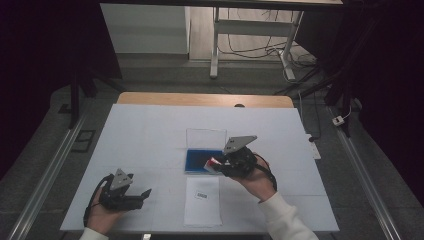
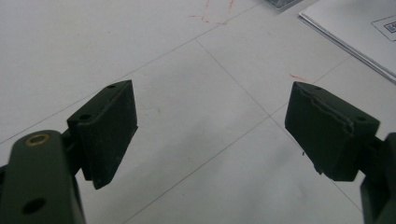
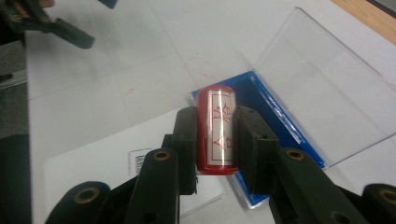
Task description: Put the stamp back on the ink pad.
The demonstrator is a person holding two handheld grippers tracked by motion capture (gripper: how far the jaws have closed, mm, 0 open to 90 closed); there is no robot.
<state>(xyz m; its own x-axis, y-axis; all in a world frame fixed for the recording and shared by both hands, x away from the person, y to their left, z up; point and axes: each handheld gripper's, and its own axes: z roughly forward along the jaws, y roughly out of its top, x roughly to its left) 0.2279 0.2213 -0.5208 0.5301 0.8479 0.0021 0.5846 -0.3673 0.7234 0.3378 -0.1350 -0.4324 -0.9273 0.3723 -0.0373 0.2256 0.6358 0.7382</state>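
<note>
label on paper sheet (image 1: 201,195): print too small; clear lid (image 3: 327,70): cut off at right edge

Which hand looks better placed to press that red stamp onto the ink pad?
The right. Its gripper already clamps the red stamp just above the open blue ink pad. The left gripper rests open and empty on the table, farther off.

The right gripper (image 3: 215,140) clamps a red cylinder stamp (image 3: 215,130) with a white label between its jaws, above the near-left corner of a blue ink pad (image 3: 275,116) whose clear lid (image 3: 327,79) lies open, beside a white sheet (image 3: 93,163).
</note>
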